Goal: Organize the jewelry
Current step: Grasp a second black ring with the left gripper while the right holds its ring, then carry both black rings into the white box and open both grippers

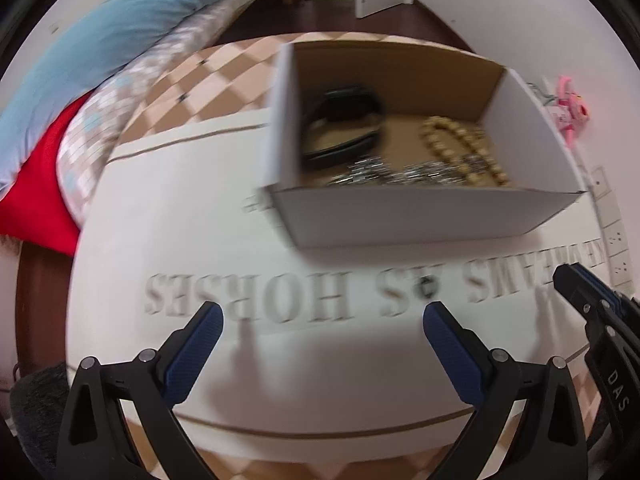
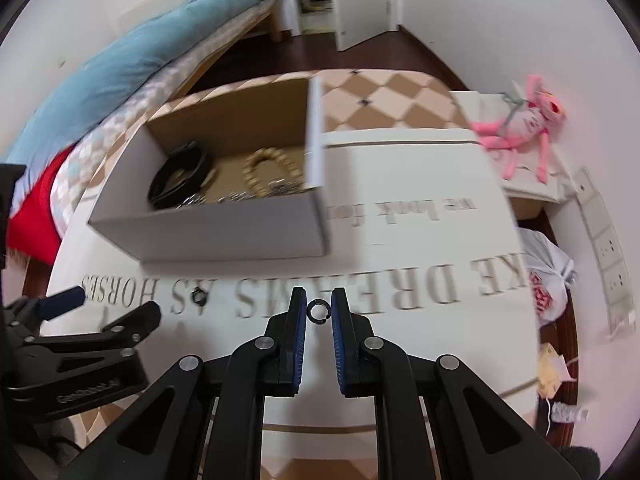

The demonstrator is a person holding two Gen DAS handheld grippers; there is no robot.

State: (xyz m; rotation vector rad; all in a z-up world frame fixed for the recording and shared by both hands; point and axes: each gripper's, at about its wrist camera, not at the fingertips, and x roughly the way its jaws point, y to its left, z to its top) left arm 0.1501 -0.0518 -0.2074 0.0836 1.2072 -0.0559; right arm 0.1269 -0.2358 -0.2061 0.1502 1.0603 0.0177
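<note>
An open cardboard box stands on the lettered cloth. It holds a black band, a tan bead bracelet and a silver chain. My right gripper is shut on a small black ring, held between its fingertips above the cloth in front of the box. A second small black ring lies on the cloth. My left gripper is open and empty, just short of that ring.
A pink plush toy lies on a stand at the right. A bed with a blue pillow and a red cushion runs along the left. Wall sockets and a plastic bag sit at the far right.
</note>
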